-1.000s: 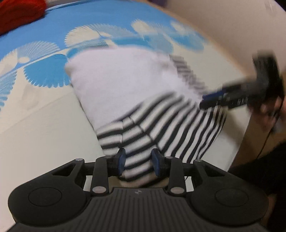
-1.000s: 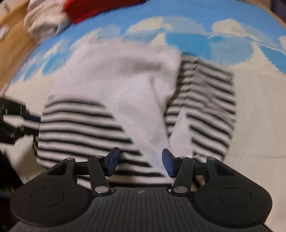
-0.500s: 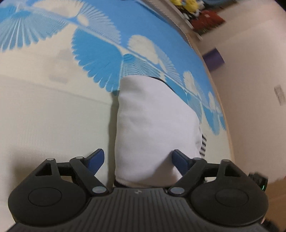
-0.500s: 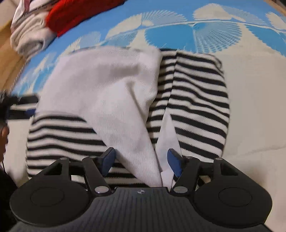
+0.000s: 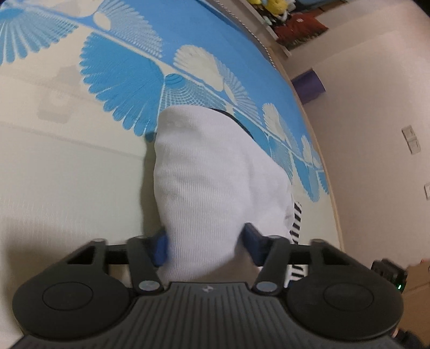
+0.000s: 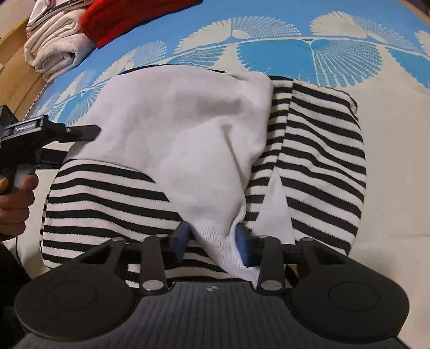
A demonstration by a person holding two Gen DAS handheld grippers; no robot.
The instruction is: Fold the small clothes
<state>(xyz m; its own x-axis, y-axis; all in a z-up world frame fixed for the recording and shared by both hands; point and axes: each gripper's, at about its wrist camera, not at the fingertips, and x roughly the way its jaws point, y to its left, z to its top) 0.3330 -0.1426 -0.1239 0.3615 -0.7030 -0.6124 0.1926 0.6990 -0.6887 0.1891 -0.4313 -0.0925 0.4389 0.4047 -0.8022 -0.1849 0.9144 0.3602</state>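
Note:
A small white top (image 6: 188,139) with black-and-white striped sleeves (image 6: 322,161) lies on the bed, both sleeves folded in over the body. In the left wrist view its bunched white side edge (image 5: 209,188) fills the gap of my left gripper (image 5: 206,244). The jaws are closing and both blue pads press on the cloth. My right gripper (image 6: 213,243) is closing too, with the ribbed white hem (image 6: 223,241) pinched between its pads. The left gripper (image 6: 80,145) also shows at the top's left edge, held by a hand (image 6: 16,198).
The bed cover (image 5: 121,80) is blue and cream with a fan pattern. Folded white towels (image 6: 53,53) and a red knit (image 6: 129,18) lie at its far left corner. The bed's edge (image 5: 330,188), a wall and a purple object (image 5: 309,86) are on the right.
My left gripper let go of the striped sleeve, rolled and swung to the top's white side edge, opened wide, then closed on it. The right jaws widened slightly, then closed on the white hem.

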